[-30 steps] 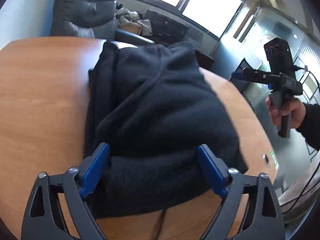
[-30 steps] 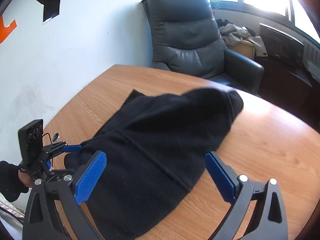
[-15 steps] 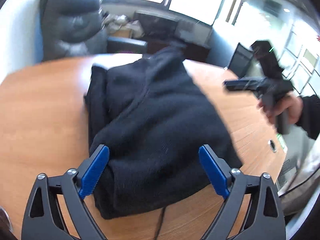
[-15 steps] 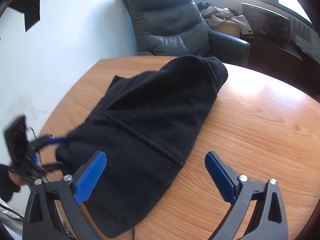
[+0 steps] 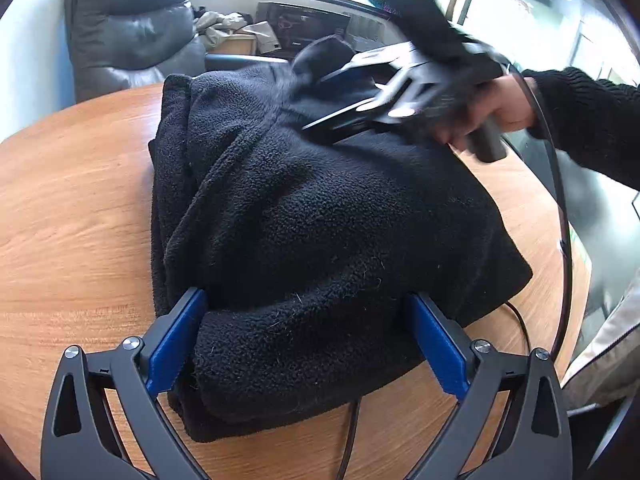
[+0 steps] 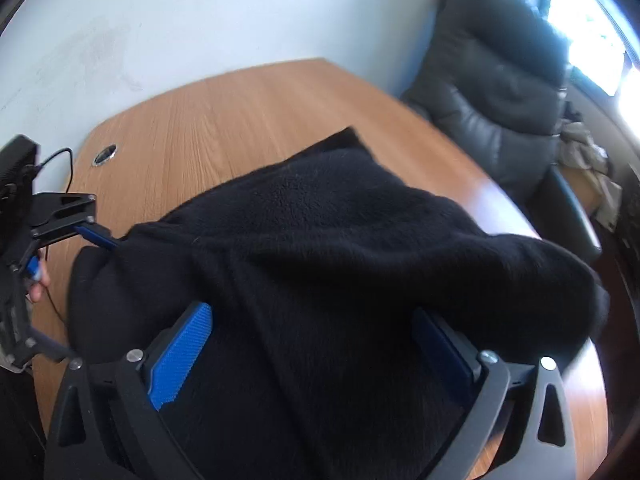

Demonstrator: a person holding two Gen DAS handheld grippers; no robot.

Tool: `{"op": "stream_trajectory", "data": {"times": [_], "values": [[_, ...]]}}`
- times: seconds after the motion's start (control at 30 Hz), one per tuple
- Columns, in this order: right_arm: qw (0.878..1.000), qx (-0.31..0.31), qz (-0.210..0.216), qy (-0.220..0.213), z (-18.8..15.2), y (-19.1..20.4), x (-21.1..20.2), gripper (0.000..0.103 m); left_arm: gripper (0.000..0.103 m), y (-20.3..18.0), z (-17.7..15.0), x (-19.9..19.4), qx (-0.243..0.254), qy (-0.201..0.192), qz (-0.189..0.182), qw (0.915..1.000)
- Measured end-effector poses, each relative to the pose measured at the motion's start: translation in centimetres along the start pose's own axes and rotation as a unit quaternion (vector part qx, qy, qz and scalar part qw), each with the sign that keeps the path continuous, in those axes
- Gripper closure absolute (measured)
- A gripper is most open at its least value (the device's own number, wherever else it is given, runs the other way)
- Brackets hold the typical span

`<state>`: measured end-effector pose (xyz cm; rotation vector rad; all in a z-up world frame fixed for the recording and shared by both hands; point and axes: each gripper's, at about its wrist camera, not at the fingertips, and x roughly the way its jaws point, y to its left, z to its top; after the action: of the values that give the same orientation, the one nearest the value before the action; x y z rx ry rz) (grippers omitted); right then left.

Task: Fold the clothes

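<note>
We've got the left gripper (image 5: 304, 336) spread w/ jaws just opening round the folded black fleece garment (image 5: 320, 216) at the wooden surface's (image 5: 72, 208) near edge; right gripper (image 6: 316, 356) spread over it too — a snag could undo the fold.

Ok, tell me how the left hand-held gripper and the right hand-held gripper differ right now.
In the left wrist view, the left hand-held gripper straddles the near end of the black fleece on the table, while the right hand-held gripper sits over its far end. The left one's jaws have just been opening; the right one's simply stand wide. Shared: both are open, with fleece between their blue pads.
</note>
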<state>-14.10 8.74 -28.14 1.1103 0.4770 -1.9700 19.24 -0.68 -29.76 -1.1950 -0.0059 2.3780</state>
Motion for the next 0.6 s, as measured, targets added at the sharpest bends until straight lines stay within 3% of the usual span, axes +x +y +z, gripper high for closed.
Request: {"op": "stream_trajectory", "data": {"times": [0.2,0.3,0.37,0.5,0.6], "values": [[0.999,0.043,0.014,0.004,1.2,-0.3,0.4,0.001,0.003,0.6,0.3,-0.5,0.004,0.011,0.001,0.9999],[0.989,0.116,0.021,-0.090,1.7,-2.9,-4.3,0.003,0.003,0.6,0.2,-0.5,0.015,0.015,0.000,0.9998],[0.980,0.155,-0.012,-0.123,1.3,-5.3,-6.6,0.003,0.003,0.5,0.4,-0.1,0.011,0.012,-0.001,0.9999],[0.974,0.187,-0.074,-0.107,-0.9,-9.0,-6.0,0.003,0.001,0.7,0.9,0.2,0.014,0.009,-0.004,0.9999],[0.979,0.185,-0.059,-0.063,-0.5,-9.6,-1.4,0.000,0.001,0.9,1.1,0.4,0.016,0.009,-0.005,0.9998]]}}
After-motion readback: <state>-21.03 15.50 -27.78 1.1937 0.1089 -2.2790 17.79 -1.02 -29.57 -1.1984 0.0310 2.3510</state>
